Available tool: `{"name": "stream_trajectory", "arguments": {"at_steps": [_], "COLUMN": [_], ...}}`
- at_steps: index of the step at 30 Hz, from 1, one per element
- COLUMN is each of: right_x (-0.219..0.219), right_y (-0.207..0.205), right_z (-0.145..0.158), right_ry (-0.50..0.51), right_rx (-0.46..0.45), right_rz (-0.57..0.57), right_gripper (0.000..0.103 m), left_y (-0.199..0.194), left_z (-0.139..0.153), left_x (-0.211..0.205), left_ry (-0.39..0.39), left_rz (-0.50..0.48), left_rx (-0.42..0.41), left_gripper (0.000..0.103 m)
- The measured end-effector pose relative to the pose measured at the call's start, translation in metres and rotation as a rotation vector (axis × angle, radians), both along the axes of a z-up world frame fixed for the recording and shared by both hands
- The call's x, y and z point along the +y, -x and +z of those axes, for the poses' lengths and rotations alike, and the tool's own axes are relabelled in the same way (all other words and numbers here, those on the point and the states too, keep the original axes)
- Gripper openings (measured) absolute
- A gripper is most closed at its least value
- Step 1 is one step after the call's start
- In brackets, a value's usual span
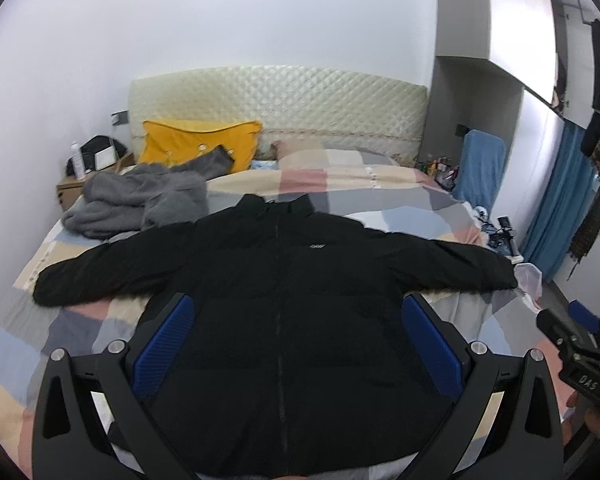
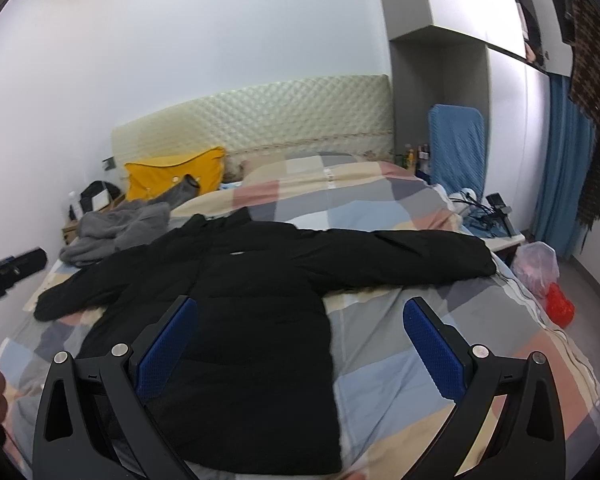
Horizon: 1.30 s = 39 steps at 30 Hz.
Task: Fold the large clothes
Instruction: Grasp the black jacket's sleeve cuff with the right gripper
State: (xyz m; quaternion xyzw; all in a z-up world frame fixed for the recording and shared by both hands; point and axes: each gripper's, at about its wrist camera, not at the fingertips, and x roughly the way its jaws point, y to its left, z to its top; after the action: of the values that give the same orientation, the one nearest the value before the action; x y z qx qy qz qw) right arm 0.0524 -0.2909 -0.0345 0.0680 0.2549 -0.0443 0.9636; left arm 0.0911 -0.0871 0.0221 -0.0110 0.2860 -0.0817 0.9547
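Note:
A large black padded jacket [image 1: 284, 280] lies flat on the bed, front up, zip closed, both sleeves spread wide to the sides. My left gripper [image 1: 298, 320] hovers above its lower body, open, blue pads wide apart with nothing between them. In the right wrist view the same jacket [image 2: 256, 280] fills the left and middle. My right gripper [image 2: 300, 324] hangs open over the jacket's right hem edge and the quilt. The right gripper [image 1: 576, 336] also shows at the far right of the left wrist view, and the left gripper [image 2: 12, 268] at the left edge of the right wrist view.
The bed has a checked patchwork quilt [image 2: 440, 340]. A crumpled grey fleece garment [image 1: 140, 200] lies at the far left, beside a yellow pillow [image 1: 200, 144]. A nightstand [image 1: 72, 188] stands left of the bed. Plastic bags [image 2: 540, 268] sit on the floor at the right.

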Motion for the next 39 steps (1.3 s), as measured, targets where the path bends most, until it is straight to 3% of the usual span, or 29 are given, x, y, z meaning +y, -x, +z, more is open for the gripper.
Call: {"name": "stream_trajectory", "arguments": {"at_steps": [5, 10, 15, 20, 26, 31, 35, 37, 39], "right_x": [-0.024, -0.053, -0.085, -0.107, -0.151, -0.215, -0.274, -0.301, -0.328], "right_y": [-0.016, -0.033, -0.054, -0.086, -0.122, -0.151, -0.169, -0.172, -0.174], "right_z": [-0.011, -0.024, -0.041, -0.069, -0.108, -0.147, -0.187, -0.207, -0.226], "right_ry": [-0.003, -0.016, -0.019, 0.050, -0.036, -0.173, -0.386, -0.503, -0.618], "right_rx": [0.004, -0.007, -0.061, -0.021, -0.007, 0.048, 0.081, 0.082, 0.064], "right_rz": [-0.052, -0.100, -0.113, -0.147, -0.132, -0.227, -0.258, -0.305, -0.365], "right_gripper": [0.103, 0.103, 0.103, 0.103, 0.103, 0.102, 0.095, 0.088, 0.087], "left_y": [-0.028, -0.049, -0.067, -0.080, -0.105, -0.118, -0.128, -0.133, -0.138], "left_z": [-0.006, -0.028, -0.053, -0.071, -0.090, -0.111, -0.127, -0.133, -0.141], "left_x": [-0.008, -0.013, -0.013, -0.011, -0.015, -0.018, -0.017, -0.014, -0.011], "left_ry": [0.012, 0.029, -0.011, -0.045, -0.041, -0.065, -0.055, -0.042, -0.028], "left_rz": [-0.013, -0.021, -0.018, -0.036, -0.019, -0.027, -0.032, -0.022, -0.014], "left_rx": [-0.032, -0.008, 0.018, 0.032, 0.051, 0.083, 0.122, 0.134, 0.150], "left_gripper": [0.103, 0.103, 0.103, 0.103, 0.103, 0.103, 0.103, 0.103, 0.103]}}
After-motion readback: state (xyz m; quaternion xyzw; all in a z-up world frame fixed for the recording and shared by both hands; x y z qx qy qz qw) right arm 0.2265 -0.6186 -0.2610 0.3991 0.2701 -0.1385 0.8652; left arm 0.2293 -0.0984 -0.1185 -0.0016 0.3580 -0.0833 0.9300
